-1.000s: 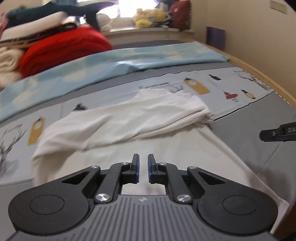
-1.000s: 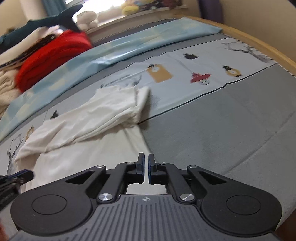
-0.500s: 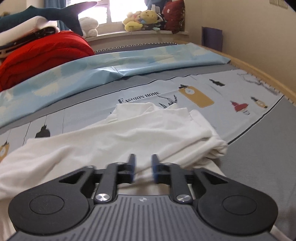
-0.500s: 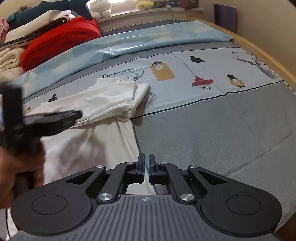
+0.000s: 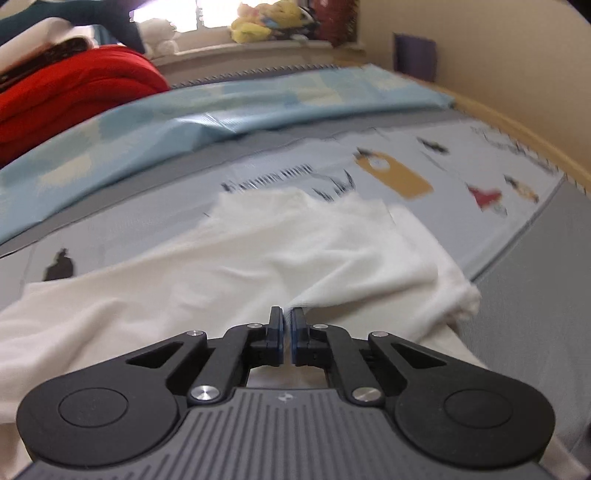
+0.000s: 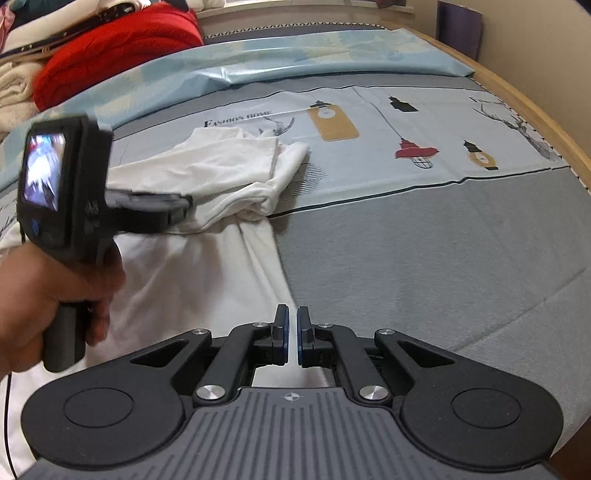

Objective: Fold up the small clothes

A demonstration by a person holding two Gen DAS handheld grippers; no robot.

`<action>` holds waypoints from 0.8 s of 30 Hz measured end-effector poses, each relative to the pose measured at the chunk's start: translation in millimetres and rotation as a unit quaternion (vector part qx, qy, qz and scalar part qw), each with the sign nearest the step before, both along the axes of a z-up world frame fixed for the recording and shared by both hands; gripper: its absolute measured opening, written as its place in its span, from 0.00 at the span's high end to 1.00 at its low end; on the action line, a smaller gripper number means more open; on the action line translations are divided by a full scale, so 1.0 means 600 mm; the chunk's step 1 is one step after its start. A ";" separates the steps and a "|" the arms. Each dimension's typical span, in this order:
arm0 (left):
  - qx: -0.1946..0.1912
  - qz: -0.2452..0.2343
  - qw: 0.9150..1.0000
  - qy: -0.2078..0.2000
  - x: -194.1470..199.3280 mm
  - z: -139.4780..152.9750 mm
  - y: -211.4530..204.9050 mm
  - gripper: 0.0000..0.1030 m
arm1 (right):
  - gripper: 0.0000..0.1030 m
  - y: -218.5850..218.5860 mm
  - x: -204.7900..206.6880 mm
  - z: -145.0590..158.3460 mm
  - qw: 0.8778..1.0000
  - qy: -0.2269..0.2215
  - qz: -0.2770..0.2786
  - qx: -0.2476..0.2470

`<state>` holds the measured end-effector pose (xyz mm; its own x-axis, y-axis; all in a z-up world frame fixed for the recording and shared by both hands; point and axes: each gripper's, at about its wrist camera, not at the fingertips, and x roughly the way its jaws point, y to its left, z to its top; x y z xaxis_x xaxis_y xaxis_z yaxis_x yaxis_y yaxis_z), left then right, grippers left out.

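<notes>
On bedsheet [image 6: 424, 236], rumpled white garment [image 6: 207, 173]

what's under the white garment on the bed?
The white garment lies on the bed sheet: grey at its near part, printed light-blue panel under its folded far end. The "FASHION HOME" lettering shows just beyond it. Anything else beneath is covered.

home bedroom: printed bedsheet [image 6: 424, 122], red blanket [image 6: 110, 55], stuffed toys [image 5: 258, 26] on windowsill.
</notes>
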<state>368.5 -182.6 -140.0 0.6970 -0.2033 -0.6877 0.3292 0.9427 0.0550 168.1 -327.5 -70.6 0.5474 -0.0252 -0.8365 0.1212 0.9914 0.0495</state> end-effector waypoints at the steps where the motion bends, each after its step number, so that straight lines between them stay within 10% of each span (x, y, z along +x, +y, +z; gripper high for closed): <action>1: -0.004 0.002 1.000 -0.004 -0.002 0.014 0.012 0.97 | 0.96 0.008 0.003 -0.001 1.000 0.001 0.003 -0.003; 7: -0.046 0.056 0.997 -0.014 -0.009 0.097 0.184 1.00 | 0.96 0.077 0.025 0.001 1.000 0.007 0.024 -0.018; 15: -0.086 0.239 0.967 -0.023 -0.086 0.142 0.565 1.00 | 0.96 0.182 0.044 0.013 0.998 0.016 0.055 0.013; 24: -0.133 0.103 0.985 -0.048 -0.090 0.158 0.433 0.99 | 0.90 0.224 0.038 0.009 0.998 0.018 0.051 0.025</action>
